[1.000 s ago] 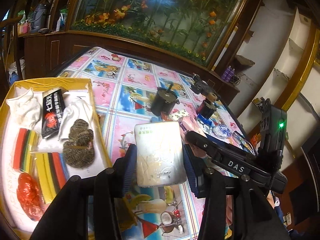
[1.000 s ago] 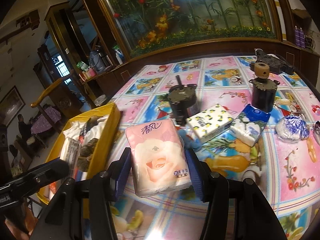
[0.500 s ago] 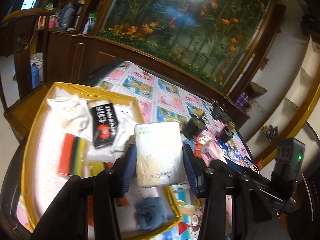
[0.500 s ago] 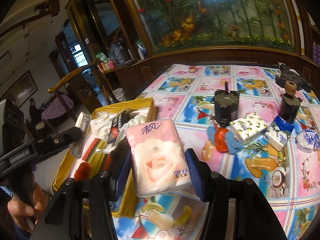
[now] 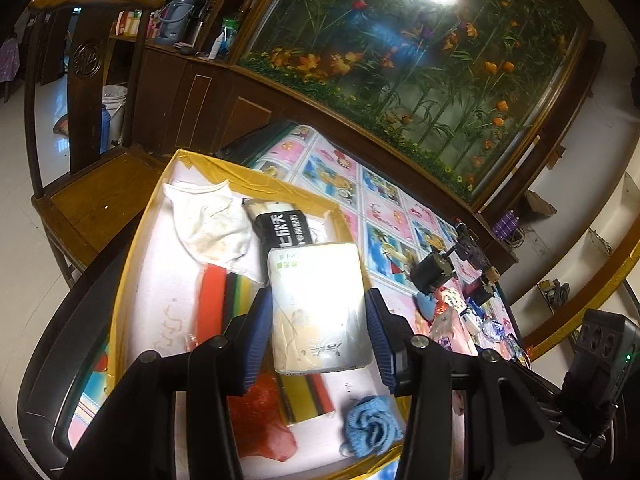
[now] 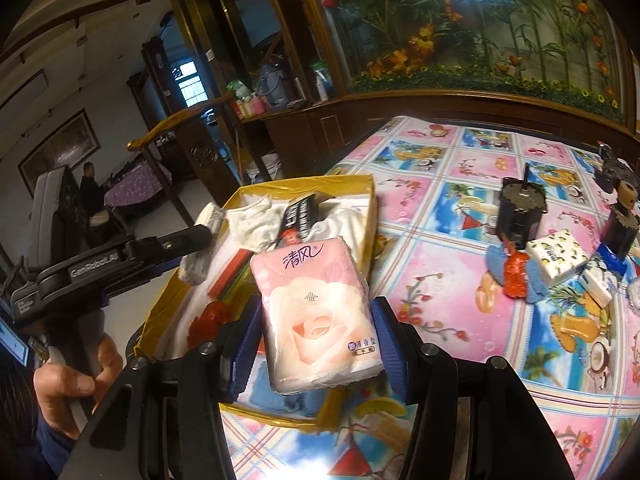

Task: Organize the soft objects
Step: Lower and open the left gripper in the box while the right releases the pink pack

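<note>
Left gripper: blue pads pinch white tissue pack by both sides, held over yellow box.
Right gripper: pads clamp pink rose tissue pack, above box's near edge.
Box contents: blue knit bit, red mesh, striped sponges, white cloth, black packet.
Table, farther: lemon-print pack, dark motor, well apart from box.

**Pink tissue pack held over the box corner**

The right gripper clamps a pink rose-print tissue pack above the yellow box. At the left, a hand holds the left gripper, which grips a pale pack over the same box.
</note>
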`<state>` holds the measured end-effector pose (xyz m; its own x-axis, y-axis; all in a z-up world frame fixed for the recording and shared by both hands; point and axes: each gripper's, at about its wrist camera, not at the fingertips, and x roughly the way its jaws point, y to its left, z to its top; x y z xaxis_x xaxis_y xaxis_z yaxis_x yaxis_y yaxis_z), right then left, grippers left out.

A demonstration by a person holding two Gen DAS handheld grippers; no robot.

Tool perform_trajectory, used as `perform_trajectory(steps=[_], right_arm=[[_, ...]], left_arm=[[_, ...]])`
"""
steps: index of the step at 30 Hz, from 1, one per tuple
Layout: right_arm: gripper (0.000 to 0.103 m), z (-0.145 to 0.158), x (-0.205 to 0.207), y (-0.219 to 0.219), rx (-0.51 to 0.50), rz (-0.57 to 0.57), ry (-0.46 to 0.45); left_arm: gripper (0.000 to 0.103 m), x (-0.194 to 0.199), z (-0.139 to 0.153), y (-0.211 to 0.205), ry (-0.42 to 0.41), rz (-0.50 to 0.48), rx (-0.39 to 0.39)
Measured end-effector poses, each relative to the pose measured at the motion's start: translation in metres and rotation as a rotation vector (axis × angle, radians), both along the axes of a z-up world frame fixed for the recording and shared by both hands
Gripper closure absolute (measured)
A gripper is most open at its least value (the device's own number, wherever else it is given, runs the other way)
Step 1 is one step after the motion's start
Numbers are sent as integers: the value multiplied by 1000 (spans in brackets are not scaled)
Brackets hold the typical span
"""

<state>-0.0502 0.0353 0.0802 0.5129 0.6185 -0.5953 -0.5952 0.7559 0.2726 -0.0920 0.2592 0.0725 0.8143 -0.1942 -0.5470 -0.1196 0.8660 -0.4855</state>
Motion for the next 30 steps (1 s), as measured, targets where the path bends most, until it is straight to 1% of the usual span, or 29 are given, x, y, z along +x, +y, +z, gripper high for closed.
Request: perform_trajectory(steps=[5,10,15,19,23,30], right_arm=[[44,-5,-12,22,-18,55,2],[44,-16,-19,41,-44,107,14],[44,-24,-21,54,-59,131,26],[44,-27,-22,64,-81,144,18],[44,-35,-21,74,-104,164,28],[42,-41,-22,89,-162,152,-47]], left_arm=[[58,1,-7,9,36,14,1],[58,-3,-12,18,62,32,21],[58,1,-19,22,102,41,32],[58,5,-27,26,133,43,17],[58,6,-31,27,147,45,19],[57,7,-33,28,155,49,16]])
